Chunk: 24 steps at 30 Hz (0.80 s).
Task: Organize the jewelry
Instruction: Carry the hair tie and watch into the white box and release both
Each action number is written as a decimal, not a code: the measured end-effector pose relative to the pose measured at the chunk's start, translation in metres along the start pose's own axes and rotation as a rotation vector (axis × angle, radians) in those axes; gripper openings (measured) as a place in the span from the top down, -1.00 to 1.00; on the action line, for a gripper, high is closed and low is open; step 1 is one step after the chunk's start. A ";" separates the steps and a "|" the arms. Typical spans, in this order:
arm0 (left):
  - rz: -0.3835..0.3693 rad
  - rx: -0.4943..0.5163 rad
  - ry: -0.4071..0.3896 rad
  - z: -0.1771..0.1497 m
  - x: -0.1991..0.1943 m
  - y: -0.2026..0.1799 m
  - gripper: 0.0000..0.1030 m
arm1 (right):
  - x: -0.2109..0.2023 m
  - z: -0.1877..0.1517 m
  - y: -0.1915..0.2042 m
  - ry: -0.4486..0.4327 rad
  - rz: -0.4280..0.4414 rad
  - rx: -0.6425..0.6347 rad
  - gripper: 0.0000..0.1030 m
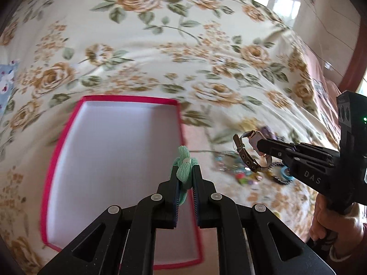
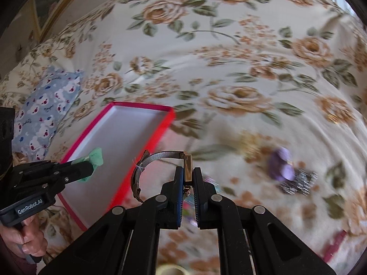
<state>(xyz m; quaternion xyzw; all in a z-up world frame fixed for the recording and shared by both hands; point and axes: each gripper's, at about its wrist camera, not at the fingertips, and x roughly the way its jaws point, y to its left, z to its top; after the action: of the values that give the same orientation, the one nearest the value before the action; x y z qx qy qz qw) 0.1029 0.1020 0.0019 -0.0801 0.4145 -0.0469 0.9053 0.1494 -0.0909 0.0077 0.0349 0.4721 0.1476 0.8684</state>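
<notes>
Floral bedspread [image 2: 229, 68], blue bear-print pillow [image 2: 43, 112] at its edge, glossy tiled floor [image 1: 321, 23] beyond.

The green hair tie [image 1: 184, 166] looks like ribbed knitted cloth, the watch [image 2: 188, 165] has a shiny golden metal case with fine metal mesh band, the red box [image 1: 114, 160] is matt paperboard, the bedsheet [image 1: 160, 57] soft printed cloth.

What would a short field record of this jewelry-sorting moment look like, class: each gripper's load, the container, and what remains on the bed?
left gripper: shut on green bow hair tie
right gripper: shut on wristwatch
container: red box, white inside, nothing in it
remaining: purple hair clip and blurred small pieces on the floral bedspread
</notes>
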 end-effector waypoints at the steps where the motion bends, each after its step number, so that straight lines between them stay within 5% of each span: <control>1: 0.009 -0.014 -0.003 0.000 -0.002 0.006 0.82 | 0.005 0.003 0.006 0.003 0.011 -0.008 0.85; 12: 0.107 -0.058 -0.007 0.018 0.013 0.047 0.82 | 0.053 0.038 0.060 0.022 0.092 -0.081 0.86; 24: 0.192 -0.065 0.087 0.058 0.092 0.090 0.82 | 0.125 0.057 0.085 0.098 0.106 -0.130 0.86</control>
<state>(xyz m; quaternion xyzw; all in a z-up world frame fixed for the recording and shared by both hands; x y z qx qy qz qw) 0.2080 0.1823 -0.0456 -0.0671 0.4603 0.0502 0.8838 0.2415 0.0310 -0.0447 -0.0039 0.5007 0.2254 0.8357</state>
